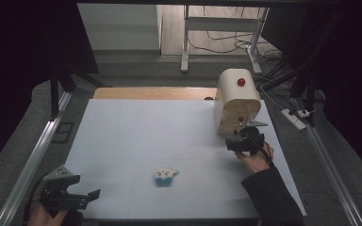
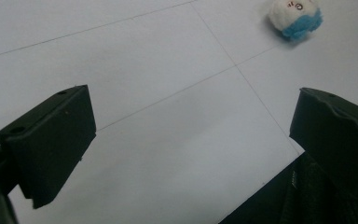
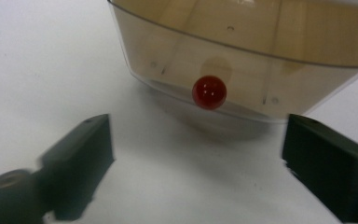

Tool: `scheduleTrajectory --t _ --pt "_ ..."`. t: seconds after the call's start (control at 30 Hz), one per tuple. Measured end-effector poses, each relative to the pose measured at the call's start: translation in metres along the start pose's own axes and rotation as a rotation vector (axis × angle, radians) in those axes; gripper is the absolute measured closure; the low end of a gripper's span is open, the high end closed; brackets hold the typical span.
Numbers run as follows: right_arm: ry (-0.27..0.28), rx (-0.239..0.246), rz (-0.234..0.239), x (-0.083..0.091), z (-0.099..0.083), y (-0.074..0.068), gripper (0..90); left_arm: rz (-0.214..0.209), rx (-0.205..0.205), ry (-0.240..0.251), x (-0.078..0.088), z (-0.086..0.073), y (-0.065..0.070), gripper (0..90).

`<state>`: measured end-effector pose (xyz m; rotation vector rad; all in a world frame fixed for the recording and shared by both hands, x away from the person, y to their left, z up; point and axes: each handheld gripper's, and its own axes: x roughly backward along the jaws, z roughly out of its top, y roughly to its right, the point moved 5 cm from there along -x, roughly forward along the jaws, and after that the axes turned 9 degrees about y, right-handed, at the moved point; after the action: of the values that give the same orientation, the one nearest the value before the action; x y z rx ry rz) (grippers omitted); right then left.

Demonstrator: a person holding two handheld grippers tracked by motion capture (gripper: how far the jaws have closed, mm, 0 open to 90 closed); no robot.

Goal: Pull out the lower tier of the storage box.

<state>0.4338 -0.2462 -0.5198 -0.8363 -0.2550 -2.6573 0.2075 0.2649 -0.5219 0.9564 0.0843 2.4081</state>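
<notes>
White worktop lying under dim light, dark curtains around. Rounded wooden bread-box-like container with clear roll front standing at worktop's far right. Right gripper approaching its small red ball knob, fingers wide apart, gripping nothing. Knob looking hard, smooth, slippery; pinching it squarely seems best. Left gripper open, empty, near small white-and-blue plush toy.

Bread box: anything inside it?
Through the clear lid of the bread box, with its red knob, the part that shows has bare wood walls and no item. The rest is out of frame.
</notes>
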Motion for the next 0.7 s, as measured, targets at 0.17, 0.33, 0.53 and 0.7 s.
scheduleTrajectory --t 0.17,0.33,0.53,0.7 --pt "0.019 0.000 0.001 -0.0009 0.0033 0.0008 30.3 -0.001 -0.001 -0.001 -0.0001 0.0000 0.0002 0.6" --pt "0.027 0.006 0.011 -0.0009 0.0057 0.0009 45.7 -0.004 -0.001 -0.001 0.0000 -0.0001 0.0001 0.6" --pt "0.008 0.016 -0.009 -0.0040 0.0055 0.0025 58.5 -0.005 -0.001 -0.002 -0.0002 -0.0001 0.0001 0.7" --pt "0.004 0.001 -0.010 -0.0052 0.0072 0.0033 68.0 -0.006 -0.002 -0.004 -0.0003 -0.0001 0.0002 0.8"
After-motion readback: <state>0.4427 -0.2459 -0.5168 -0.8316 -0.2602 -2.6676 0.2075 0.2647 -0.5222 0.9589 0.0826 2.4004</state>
